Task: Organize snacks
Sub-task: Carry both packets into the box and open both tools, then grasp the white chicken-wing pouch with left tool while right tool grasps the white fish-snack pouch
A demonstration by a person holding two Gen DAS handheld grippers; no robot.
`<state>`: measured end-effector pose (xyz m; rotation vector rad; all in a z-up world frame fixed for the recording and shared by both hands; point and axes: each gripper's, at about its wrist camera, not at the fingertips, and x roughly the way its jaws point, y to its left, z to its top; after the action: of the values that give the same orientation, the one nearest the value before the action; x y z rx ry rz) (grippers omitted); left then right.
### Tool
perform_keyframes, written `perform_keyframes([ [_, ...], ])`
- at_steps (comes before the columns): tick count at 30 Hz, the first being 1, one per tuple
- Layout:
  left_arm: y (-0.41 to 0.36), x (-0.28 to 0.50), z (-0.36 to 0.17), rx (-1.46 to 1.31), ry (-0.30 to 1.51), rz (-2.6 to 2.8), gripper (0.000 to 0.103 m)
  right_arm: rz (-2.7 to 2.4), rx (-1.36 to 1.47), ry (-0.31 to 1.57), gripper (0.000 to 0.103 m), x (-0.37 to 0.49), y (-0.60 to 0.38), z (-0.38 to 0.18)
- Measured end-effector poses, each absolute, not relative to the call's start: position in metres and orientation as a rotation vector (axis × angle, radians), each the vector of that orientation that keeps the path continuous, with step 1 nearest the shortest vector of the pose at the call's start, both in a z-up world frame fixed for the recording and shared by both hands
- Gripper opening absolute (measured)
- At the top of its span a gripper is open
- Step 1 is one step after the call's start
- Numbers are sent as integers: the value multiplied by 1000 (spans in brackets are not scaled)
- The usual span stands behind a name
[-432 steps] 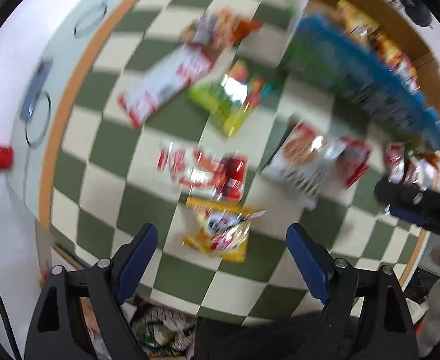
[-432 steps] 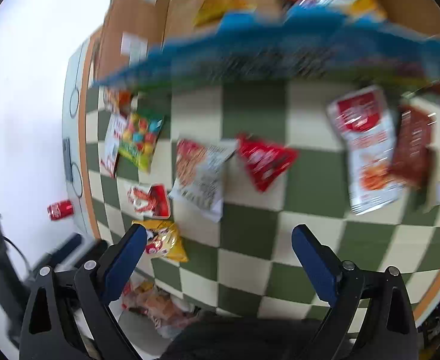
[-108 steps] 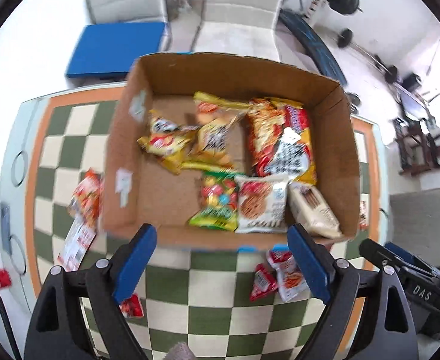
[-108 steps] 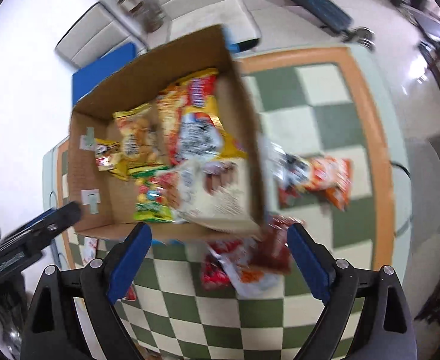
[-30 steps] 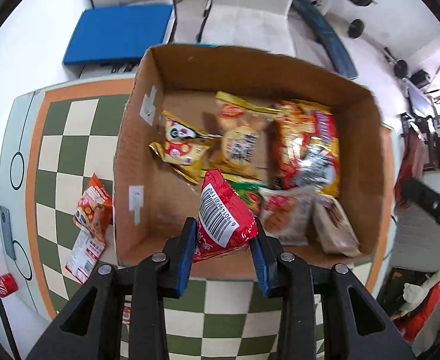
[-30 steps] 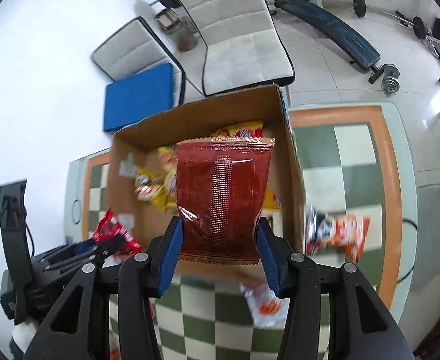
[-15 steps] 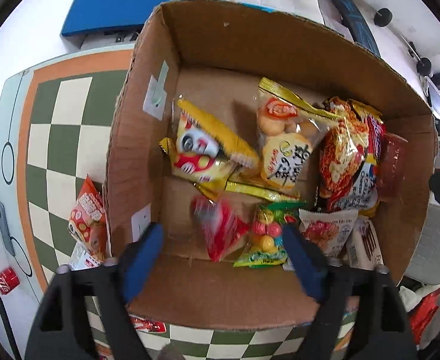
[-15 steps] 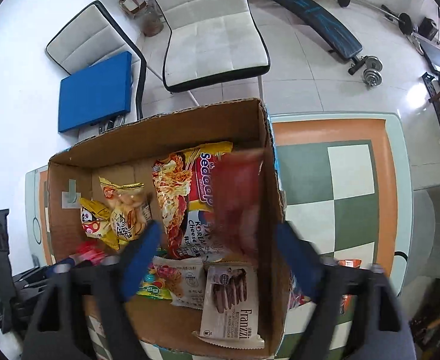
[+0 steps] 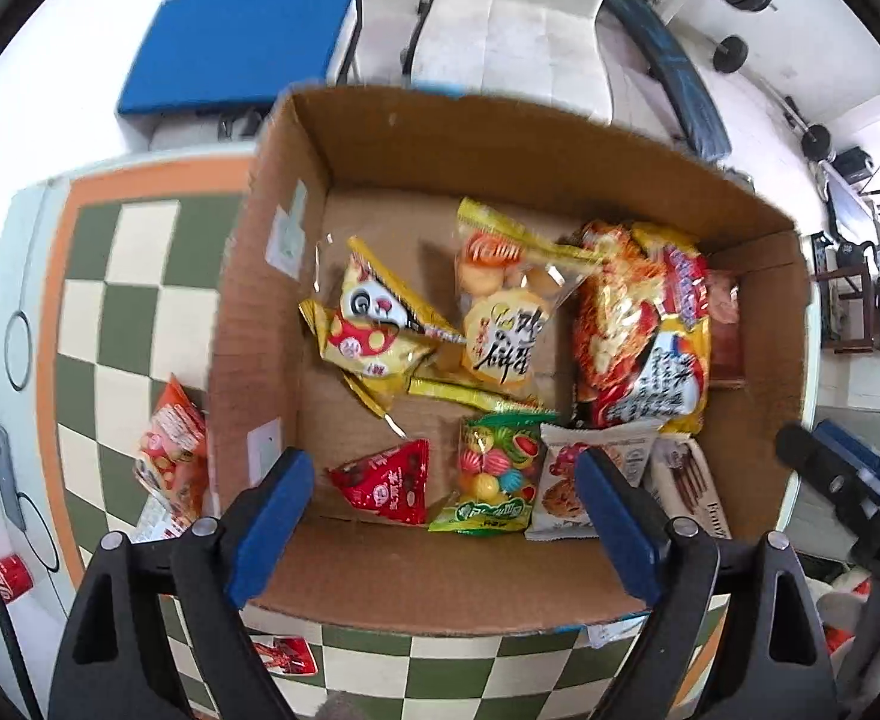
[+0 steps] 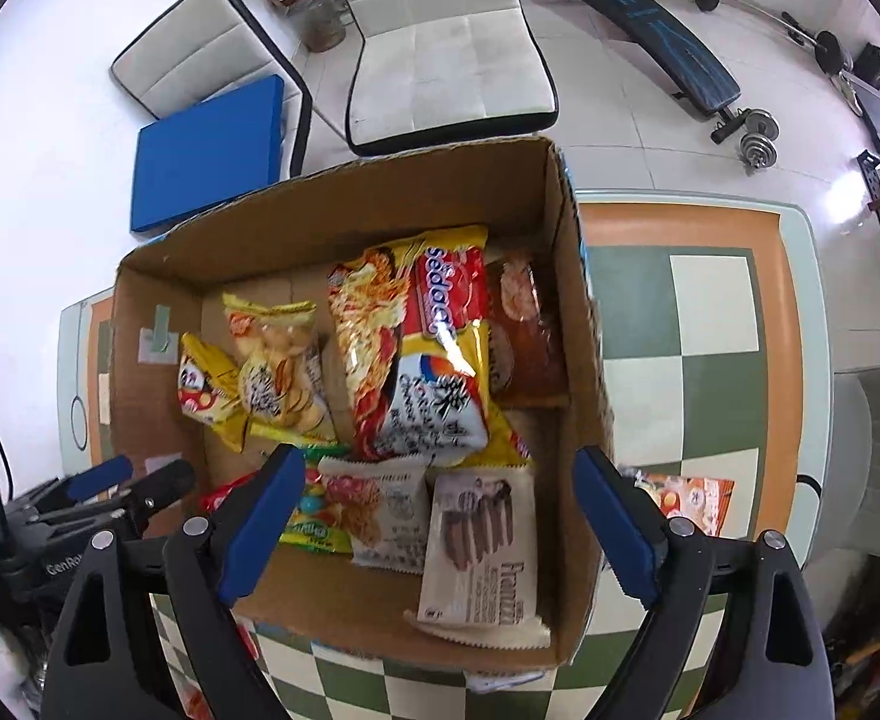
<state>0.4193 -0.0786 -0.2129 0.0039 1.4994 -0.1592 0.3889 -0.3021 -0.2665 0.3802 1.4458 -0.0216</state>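
A cardboard box (image 9: 440,570) (image 10: 577,300) holds several snack packets. My left gripper (image 9: 442,516) hangs over its near left part, jaws opening, pressing on nothing. A red triangular packet (image 9: 386,480) lies loose on the box floor below it. My right gripper (image 10: 440,516) hovers over the near right part, jaws opening too, with nothing held. A dark red packet (image 10: 526,330) (image 9: 721,324) leans against the box's right wall beside a big noodle bag (image 10: 422,348). Each wrist view shows the other gripper at its edge.
The box stands on a green-and-cream checked table (image 9: 122,300) (image 10: 709,312). Loose packets lie outside it: an orange one (image 9: 170,456) and a red one (image 9: 284,657) at the left, an orange one (image 10: 685,495) at the right. A cola can (image 9: 11,570) is on the floor. Chairs stand behind.
Both grippers went from shut on packets to wide open. The red packet fell from the left one into the box, the dark red packet from the right one. Both views sank closer to the box.
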Motion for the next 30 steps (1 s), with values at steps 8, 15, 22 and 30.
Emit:
perform_keyframes([
  [8, -71, 385, -161, 6, 1321, -171, 90, 49, 357, 1405, 94, 348, -283, -236],
  [15, -34, 313, -170, -91, 1336, -74, 89, 116, 378, 1400, 94, 285, -267, -227],
  [22, 45, 222, -236, -373, 1517, 131, 89, 108, 387, 1492, 95, 224, -256, -273],
  [30, 142, 183, -331, -790, 1641, 415, 89, 37, 416, 1582, 95, 201, -229, -336],
])
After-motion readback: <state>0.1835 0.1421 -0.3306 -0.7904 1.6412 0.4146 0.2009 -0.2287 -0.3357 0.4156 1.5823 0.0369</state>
